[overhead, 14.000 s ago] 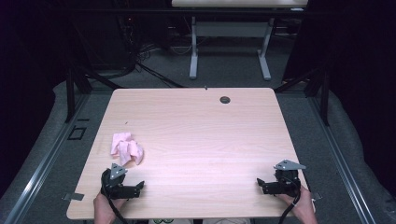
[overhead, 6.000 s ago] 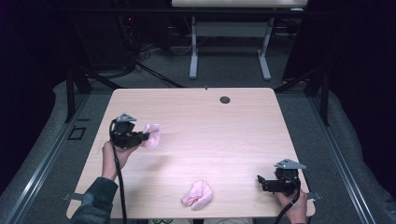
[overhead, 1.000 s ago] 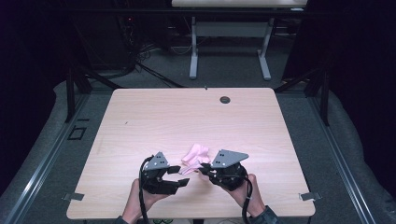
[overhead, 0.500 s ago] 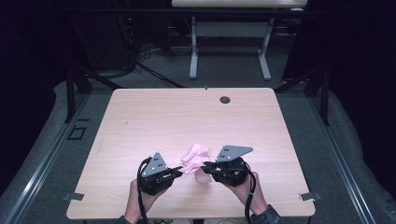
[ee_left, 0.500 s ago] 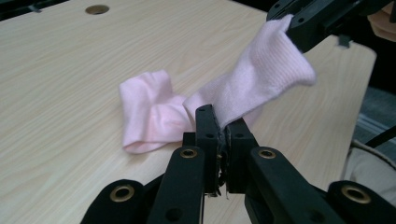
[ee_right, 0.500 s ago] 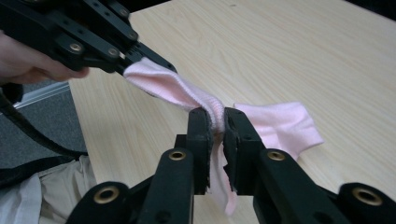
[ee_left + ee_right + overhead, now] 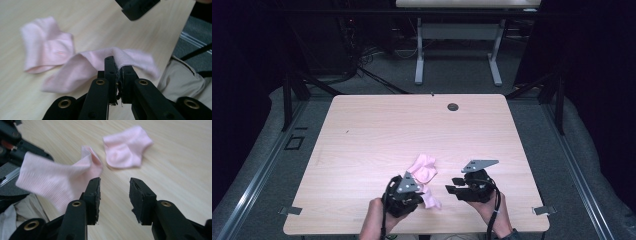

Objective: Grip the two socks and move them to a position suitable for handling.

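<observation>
Pink sock (image 7: 100, 62) in left claw (image 7: 118, 71) (pinched)

Pale pink socks (image 7: 423, 169), light wood table (image 7: 377, 135)

Both socks, one (image 7: 100, 62) held and one (image 7: 47, 47) lying flat, are soft pink knit cloth, finely ribbed and matt. The bench (image 7: 377, 130) is pale wood-grain laminate, smooth with a low sheen. The jaws are matt black plastic with brass-coloured rivets.

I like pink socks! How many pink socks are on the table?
2. One pink sock lies flat on the table. The other sock is pinched in the left gripper, near the table's front edge. More hidden ones seem unlikely.
</observation>
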{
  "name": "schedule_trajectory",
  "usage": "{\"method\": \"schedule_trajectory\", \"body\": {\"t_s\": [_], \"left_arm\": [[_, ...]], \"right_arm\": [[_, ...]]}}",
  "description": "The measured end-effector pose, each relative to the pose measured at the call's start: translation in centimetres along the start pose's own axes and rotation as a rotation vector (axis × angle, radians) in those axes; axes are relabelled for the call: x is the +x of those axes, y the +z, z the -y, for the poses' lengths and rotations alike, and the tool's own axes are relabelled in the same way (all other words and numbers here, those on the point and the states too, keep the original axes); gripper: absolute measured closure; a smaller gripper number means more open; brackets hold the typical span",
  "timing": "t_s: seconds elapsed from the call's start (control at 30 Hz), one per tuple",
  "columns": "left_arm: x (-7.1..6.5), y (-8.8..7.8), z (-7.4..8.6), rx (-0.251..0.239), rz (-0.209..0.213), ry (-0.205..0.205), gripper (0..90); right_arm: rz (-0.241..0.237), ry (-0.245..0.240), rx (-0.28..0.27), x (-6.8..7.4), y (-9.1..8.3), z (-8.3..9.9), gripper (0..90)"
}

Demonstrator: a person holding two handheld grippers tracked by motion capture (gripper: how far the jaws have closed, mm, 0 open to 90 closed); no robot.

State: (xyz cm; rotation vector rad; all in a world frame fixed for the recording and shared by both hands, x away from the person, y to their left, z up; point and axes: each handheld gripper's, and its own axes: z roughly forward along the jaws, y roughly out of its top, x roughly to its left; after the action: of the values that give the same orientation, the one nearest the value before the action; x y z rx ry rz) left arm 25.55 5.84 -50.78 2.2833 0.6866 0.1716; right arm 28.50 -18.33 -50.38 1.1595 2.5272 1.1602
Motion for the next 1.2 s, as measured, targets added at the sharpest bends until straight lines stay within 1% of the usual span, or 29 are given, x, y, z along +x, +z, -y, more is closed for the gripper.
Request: {"method": "schedule_trajectory", "body": {"t_s": [0.03,0.07,0.13,0.17,0.2,0.23,0.33,0.4,0.43,0.47,0.5,0.53,0.6,0.63,0.67,0.7,0.73,0.77,0.8,0.83,0.87,0.9,0.97,1.03,1.07,1.1,1.13,1.17,1.2], "left_arm": [[-0.4,0.8,0.0,0.018,0.011,0.005,87.0],[-0.8,1.8,0.1,0.032,0.024,0.0,87.0],[-1.2,3.1,0.3,0.052,0.045,-0.008,86.9],[-1.3,3.6,0.3,0.058,0.057,-0.015,86.9],[-1.6,4.1,0.2,0.05,0.062,-0.024,86.8],[-1.7,4.4,0.0,0.044,0.059,-0.025,86.8],[-1.8,4.6,-0.9,0.016,0.056,-0.031,86.8],[-1.5,4.7,-1.8,-0.008,0.051,-0.043,86.7],[-1.4,4.9,-2.0,-0.012,0.048,-0.045,86.2],[-1.3,5.1,-2.3,-0.012,0.058,-0.049,85.4],[-1.3,5.3,-2.4,-0.006,0.069,-0.047,83.1],[-1.3,5.5,-2.5,0.001,0.071,-0.039,78.1],[-1.2,5.7,-2.5,0.011,0.063,-0.045,62.7],[-1.0,5.5,-2.3,0.003,0.058,-0.047,55.7],[-0.7,5.1,-2.2,0.005,0.03,-0.052,51.1],[-0.5,4.7,-2.0,-0.004,0.017,-0.055,45.1],[-0.1,4.3,-1.8,-0.012,0.001,-0.06,42.4],[0.1,4.0,-1.6,-0.011,-0.02,-0.06,40.8],[0.5,3.6,-1.4,0.001,-0.048,-0.046,39.8],[1.0,3.3,-1.0,0.005,-0.075,-0.047,39.8],[1.4,3.2,-0.7,0.013,-0.093,-0.051,39.9],[1.9,3.1,-0.4,0.027,-0.11,-0.059,39.8],[2.9,3.0,0.2,0.038,-0.136,-0.07,40.0],[3.5,3.1,0.5,0.033,-0.137,-0.095,40.4],[3.8,3.2,0.6,0.034,-0.147,-0.102,40.4],[3.9,3.3,0.6,0.032,-0.142,-0.108,41.0],[4.0,3.5,0.6,0.035,-0.13,-0.1,42.0],[3.9,3.7,0.6,0.038,-0.134,-0.097,43.0],[3.9,3.9,0.6,0.044,-0.13,-0.092,43.7]], "right_arm": [[0.003,0.014,0.012,-0.4,-0.2,0.6,59.8],[0.013,0.03,0.017,-0.8,-0.3,1.2,59.8],[0.019,0.06,0.028,-1.6,-0.5,2.2,59.6],[0.024,0.077,0.029,-1.9,-0.6,2.7,59.6],[0.029,0.085,0.035,-2.2,-0.7,3.1,59.7],[0.036,0.101,0.037,-2.4,-0.8,3.5,59.6],[0.043,0.111,0.034,-2.8,-1.0,3.9,59.2],[0.049,0.121,0.022,-3.0,-1.4,3.9,58.8],[0.055,0.123,0.016,-3.1,-1.6,3.9,58.6],[0.056,0.131,0.013,-3.1,-1.7,3.9,58.4],[0.061,0.133,0.012,-3.2,-1.8,3.9,58.1],[0.063,0.135,0.015,-3.2,-1.8,3.9,57.5],[0.073,0.138,0.021,-3.3,-1.8,4.0,56.3],[0.077,0.142,0.021,-3.2,-1.8,4.1,55.5],[0.078,0.142,0.023,-3.2,-1.8,4.3,54.7],[0.08,0.141,0.026,-3.1,-1.8,4.4,54.0],[0.08,0.138,0.026,-3.1,-1.9,4.5,52.8],[0.085,0.141,0.024,-3.0,-2.0,4.6,51.6],[0.087,0.141,0.019,-2.9,-2.1,4.7,50.6],[0.089,0.13,0.005,-2.8,-2.3,4.8,50.4],[0.098,0.128,-0.002,-2.6,-2.6,4.8,49.9],[0.095,0.124,-0.003,-2.6,-2.8,4.8,49.5],[0.094,0.121,-0.002,-2.3,-2.8,4.8,48.2],[0.122,0.12,0.013,-1.9,-2.6,4.9,48.0],[0.124,0.115,0.015,-1.9,-2.4,4.9,48.1],[0.127,0.106,0.021,-1.6,-2.3,5.0,48.1],[0.121,0.091,0.024,-1.5,-2.2,5.1,48.1],[0.099,0.058,0.033,-1.2,-2.0,5.2,48.1],[0.086,0.036,0.033,-0.9,-1.8,5.2,48.2]]}}
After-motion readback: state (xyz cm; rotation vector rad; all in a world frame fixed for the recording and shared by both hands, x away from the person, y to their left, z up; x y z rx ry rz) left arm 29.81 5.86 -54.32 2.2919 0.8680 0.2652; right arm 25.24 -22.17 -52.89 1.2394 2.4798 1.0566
